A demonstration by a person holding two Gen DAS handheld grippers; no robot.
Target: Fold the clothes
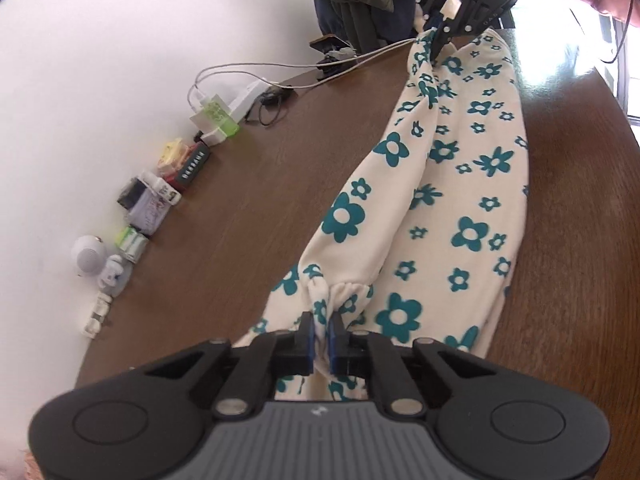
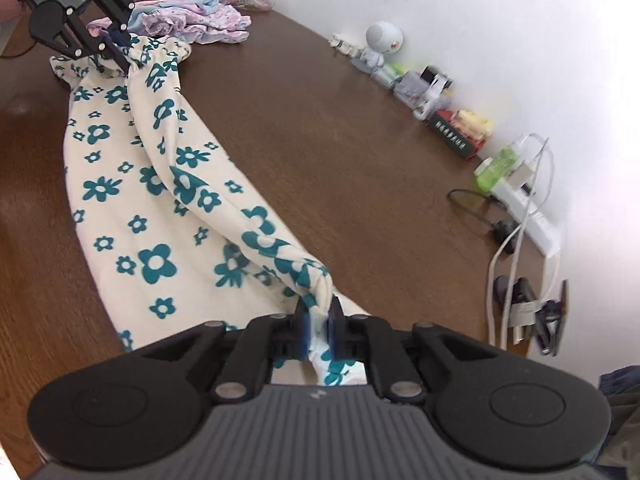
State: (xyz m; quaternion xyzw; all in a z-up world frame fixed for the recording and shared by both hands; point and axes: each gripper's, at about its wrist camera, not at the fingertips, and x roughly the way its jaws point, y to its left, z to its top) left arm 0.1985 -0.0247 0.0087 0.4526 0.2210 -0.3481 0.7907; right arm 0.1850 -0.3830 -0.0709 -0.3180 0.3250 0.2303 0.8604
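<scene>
Blue-padded jaws of the left gripper (image 1: 320, 336) are clenched on a gathered bunch of cream cloth, the elastic waist end of the floral trousers (image 1: 452, 208). At the far end of the same garment, the right gripper (image 2: 319, 326) is likewise pinched tight on a twisted bunch of fabric at the leg end. Between the two tools the trousers run long across the brown table (image 1: 248, 216), one lengthwise ridge of cloth lifted and pulled taut from grip to grip while the remainder lies flat on the wood.

Judging by this, the fold is barely begun: both ends are secured and the upper edge is raised, but no half has been laid over the other yet. The lengthwise fold, and any folding end to end after it, remains to do. Beyond the left gripper a heap of pastel clothes (image 2: 200, 20) waits unfolded. Small bottles, boxes, a power strip (image 2: 532, 216) and cables line the wall.
</scene>
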